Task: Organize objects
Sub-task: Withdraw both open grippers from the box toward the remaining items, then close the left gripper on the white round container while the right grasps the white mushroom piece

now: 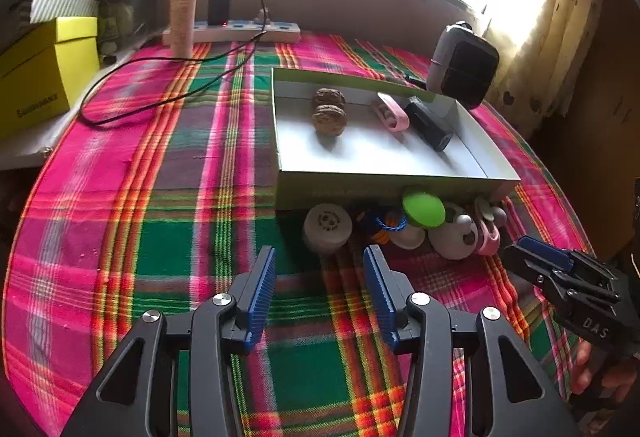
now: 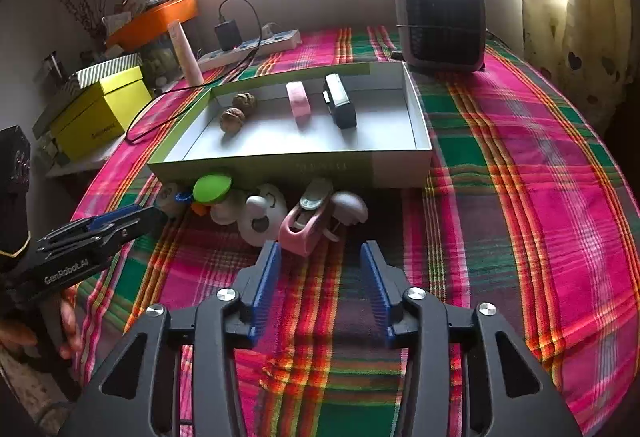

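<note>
Your table point(image 1: 120, 197) wears a pink, green and orange plaid cloth and stands under a glaring window at the top of both frames, with a power strip point(image 1: 240, 29) and yellow box point(image 1: 44, 77) at upper left and a small dark heater point(image 2: 442, 25) at the far edge. Your left hand-held gripper point(image 1: 320, 257) and right hand-held gripper point(image 2: 320, 251) both stand apart, empty, over the cloth. The open tray point(image 2: 420, 117) at mid-frame holds two walnuts point(image 2: 238, 113), a pink clip point(image 2: 299, 103) and a black item point(image 2: 340, 101); the jumble of small objects point(image 2: 260, 213) against its near wall overlaps, so you cannot tell most pieces apart.
</note>
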Demonstrator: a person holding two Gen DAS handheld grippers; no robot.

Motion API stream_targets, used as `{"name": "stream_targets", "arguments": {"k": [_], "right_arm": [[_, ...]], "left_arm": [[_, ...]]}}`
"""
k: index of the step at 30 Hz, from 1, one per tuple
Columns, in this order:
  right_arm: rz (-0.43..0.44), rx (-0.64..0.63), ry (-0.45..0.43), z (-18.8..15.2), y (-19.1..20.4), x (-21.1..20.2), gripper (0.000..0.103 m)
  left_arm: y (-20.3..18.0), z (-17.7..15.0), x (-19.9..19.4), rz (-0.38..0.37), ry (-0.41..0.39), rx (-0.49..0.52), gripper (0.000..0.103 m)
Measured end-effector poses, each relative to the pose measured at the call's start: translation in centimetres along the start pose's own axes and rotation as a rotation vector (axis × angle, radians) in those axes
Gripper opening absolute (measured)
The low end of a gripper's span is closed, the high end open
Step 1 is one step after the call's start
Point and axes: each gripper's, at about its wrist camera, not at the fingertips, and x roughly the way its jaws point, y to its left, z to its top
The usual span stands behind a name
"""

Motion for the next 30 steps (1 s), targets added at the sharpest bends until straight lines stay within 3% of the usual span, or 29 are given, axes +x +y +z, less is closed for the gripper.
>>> {"name": "stream_targets", "arguments": {"k": [9, 13, 30], "right_arm": [[-0.038, 0.008, -0.009, 1.2, -1.5, 0.4, 0.043], [-0.094, -0.027, 0.013, 1.5, -1.5, 1.4, 0.043], [-0.054, -0.043, 0.038, 2.5, -1.8, 3.0, 0.043]], "left_arm": [[0.3, 0.6, 1.1, 0.035, 0.022, -0.015, 0.044], [0.2, 1.0, 1.4, 0.047, 0.022, -0.013, 0.044], [-0.7, 2.0, 2.6, 0.105, 0.017, 0.033, 0.044]]}}
